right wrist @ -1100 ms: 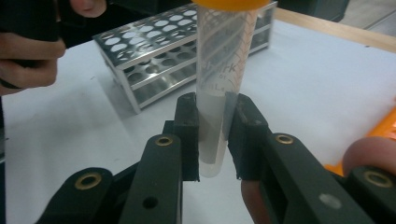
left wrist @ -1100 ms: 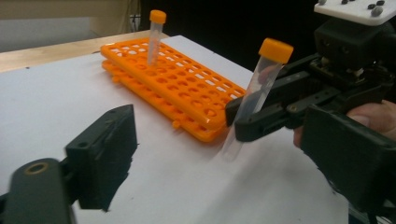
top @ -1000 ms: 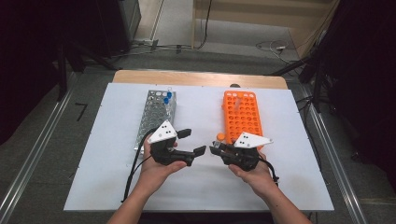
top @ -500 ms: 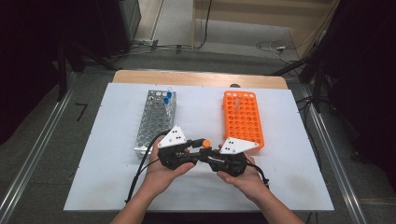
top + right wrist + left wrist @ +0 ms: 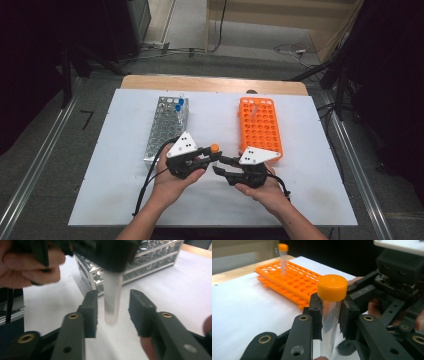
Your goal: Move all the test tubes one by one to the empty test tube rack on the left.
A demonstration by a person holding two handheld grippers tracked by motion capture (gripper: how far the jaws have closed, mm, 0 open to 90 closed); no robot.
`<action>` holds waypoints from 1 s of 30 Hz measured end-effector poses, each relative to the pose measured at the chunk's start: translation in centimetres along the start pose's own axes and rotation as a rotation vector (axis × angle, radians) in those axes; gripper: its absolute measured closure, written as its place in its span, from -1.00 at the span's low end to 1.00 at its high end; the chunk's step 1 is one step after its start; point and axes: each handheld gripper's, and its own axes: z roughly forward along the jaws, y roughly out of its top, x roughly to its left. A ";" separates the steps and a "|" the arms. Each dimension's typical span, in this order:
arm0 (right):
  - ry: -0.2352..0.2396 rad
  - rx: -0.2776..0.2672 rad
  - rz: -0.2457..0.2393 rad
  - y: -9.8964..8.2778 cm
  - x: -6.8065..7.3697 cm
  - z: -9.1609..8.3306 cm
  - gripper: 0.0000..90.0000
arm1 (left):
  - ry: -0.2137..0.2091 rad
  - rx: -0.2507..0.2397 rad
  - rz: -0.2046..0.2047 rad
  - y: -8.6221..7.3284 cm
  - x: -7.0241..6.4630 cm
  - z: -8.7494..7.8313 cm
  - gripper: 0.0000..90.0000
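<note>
My left hand-held gripper (image 5: pixel 331 315) has just clamped its ribbed black pads onto a clear plastic tube (image 5: pixel 329 325), gripping it right under its smooth, round orange screw cap (image 5: pixel 332 287); the tube stands upright, its tapered body marked with fine graduation lines. My right hand-held gripper (image 5: pixel 113 313) has just been opening, and its blocky matte pads now stand apart on either side of the tube's rounded, frosted lower end without touching it. From above, both hand-held grippers meet over the white bench (image 5: pixel 120 200) near its front middle, the tube's orange cap showing between them. Behind my right hand lies the flat orange plastic rack (image 5: pixel 258 127), a grid of round holes, with one more orange-capped tube (image 5: pixel 283 257) standing in its far end. Behind my left sits the shiny metal rack (image 5: pixel 162 130), perforated the same way, holding a few blue-capped tubes (image 5: pixel 178 103) at its far end.
</note>
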 end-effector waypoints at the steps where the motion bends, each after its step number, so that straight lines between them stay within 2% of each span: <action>1: 0.002 -0.008 -0.005 -0.1 -0.2 -0.3 0.08 | 0.010 -0.004 -0.001 0.1 0.3 -0.1 0.66; 5: 0.010 -0.049 -0.013 -0.5 -0.8 -1.7 -0.18 | 0.053 -0.023 -0.013 0.4 1.4 -0.9 0.66; 8: -0.007 -0.056 -0.017 -0.8 -1.4 -2.8 -0.42 | 0.088 -0.040 -0.028 0.4 2.6 -1.5 0.67; 14: -0.056 -0.056 0.012 -1.5 -2.4 -4.8 -0.86 | 0.156 -0.060 -0.047 0.6 4.9 -2.5 0.67; 18: -0.090 -0.064 0.033 -2.3 -3.3 -6.2 -0.95 | 0.203 -0.072 -0.046 1.1 6.3 -3.0 0.67; 20: -0.107 -0.062 0.049 -2.9 -3.8 -6.8 -0.99 | 0.221 -0.084 -0.059 1.2 7.0 -3.2 0.67; 30: -0.184 -0.050 0.081 -5.3 -5.2 -9.5 -1.00 | 0.322 -0.112 -0.079 1.5 9.6 -3.2 0.67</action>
